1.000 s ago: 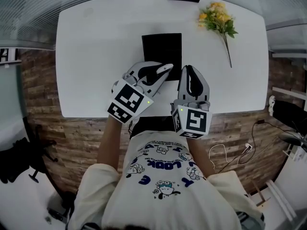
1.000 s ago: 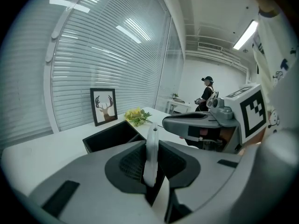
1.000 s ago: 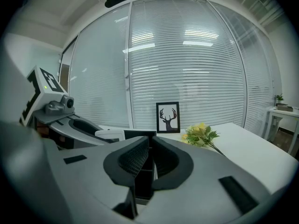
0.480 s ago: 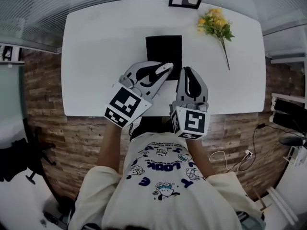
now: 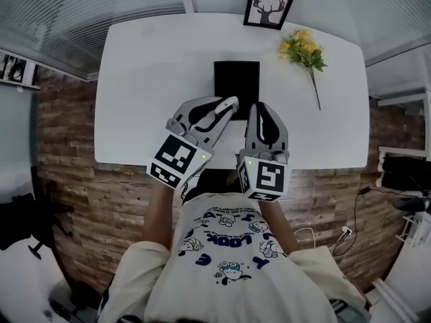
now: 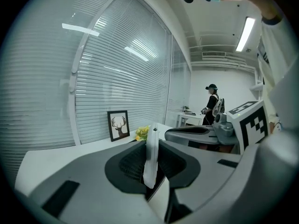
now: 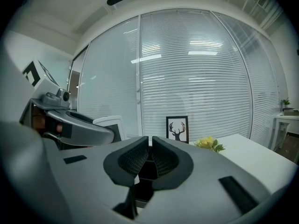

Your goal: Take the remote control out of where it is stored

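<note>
White remote control [image 6: 151, 155] clamped edge-on in the left gripper [image 5: 219, 112], held at frame centre just below a black box [image 5: 236, 78] on the white table [image 5: 148, 79], right gripper [image 5: 260, 108] closed on nothing alongside, yellow flowers [image 5: 303, 44] and deer picture [image 5: 269, 7] seen upper right.

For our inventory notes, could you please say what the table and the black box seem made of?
The table looks like white laminate or painted board: smooth, even, with a soft sheen. The black box looks like matte plastic or card; its flat, dull surface leaves that open.
</note>
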